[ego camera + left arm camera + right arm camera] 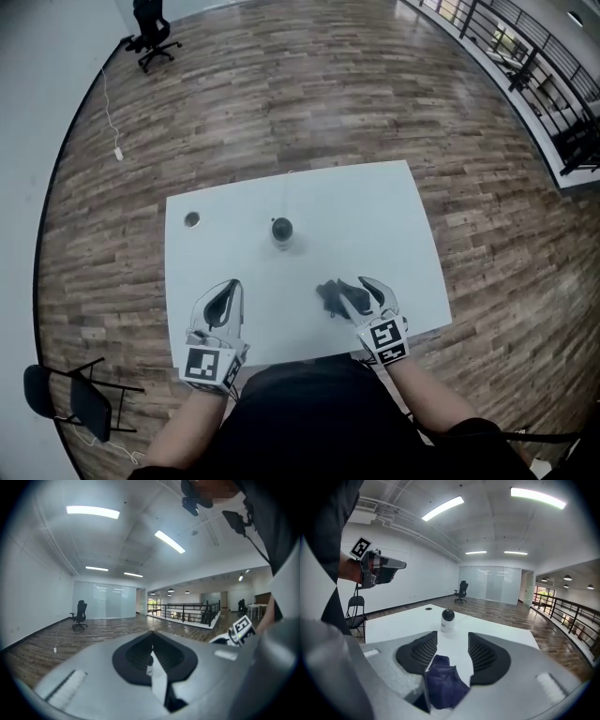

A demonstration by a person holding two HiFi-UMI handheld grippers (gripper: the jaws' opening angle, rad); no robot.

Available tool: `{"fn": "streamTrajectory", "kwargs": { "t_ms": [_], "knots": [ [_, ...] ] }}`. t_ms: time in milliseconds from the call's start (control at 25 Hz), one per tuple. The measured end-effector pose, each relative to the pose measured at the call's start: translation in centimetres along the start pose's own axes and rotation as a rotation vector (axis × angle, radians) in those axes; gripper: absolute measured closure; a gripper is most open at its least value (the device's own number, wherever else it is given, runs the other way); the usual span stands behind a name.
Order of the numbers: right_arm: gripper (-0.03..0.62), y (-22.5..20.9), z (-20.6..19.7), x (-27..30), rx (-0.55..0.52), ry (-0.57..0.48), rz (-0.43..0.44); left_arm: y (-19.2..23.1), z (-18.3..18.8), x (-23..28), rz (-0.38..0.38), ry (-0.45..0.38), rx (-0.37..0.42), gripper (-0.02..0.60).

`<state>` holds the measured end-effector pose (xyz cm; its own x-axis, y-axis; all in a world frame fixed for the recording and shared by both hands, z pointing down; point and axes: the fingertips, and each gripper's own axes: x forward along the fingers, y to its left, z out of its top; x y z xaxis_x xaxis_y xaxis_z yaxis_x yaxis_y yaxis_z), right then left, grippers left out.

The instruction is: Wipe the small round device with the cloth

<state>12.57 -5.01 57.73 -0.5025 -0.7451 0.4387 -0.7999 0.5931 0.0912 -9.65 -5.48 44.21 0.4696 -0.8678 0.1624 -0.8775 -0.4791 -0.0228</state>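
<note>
The only print in sight is the black-and-white square marker on each tool's cube. The right tool stands spread over the white tabletop, with the crumpled dark blue cloth lying between its jaws, not pinched. The small round device, white with a black top, stands upright beyond it, apart. The left tool is pressed together, empty.
</note>
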Motion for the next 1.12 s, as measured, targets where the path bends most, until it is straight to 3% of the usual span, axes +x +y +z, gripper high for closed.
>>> {"fn": "streamTrajectory", "kwargs": {
  "t_ms": [240,400,1120],
  "knots": [
    [0.375,1.0,-1.3,0.1,0.018,0.05,0.026,-0.4,-1.6,0.1,-0.02,0.075,-0.05,0.57],
    [0.373,1.7,-2.1,0.7,0.018,0.08,0.043,-0.6,-2.4,0.2,-0.038,0.093,-0.054,0.531],
    [0.365,3.6,-6.6,2.1,0.044,0.206,0.104,-1.3,-4.1,1.0,-0.063,0.164,-0.072,0.531]
  ]
}}
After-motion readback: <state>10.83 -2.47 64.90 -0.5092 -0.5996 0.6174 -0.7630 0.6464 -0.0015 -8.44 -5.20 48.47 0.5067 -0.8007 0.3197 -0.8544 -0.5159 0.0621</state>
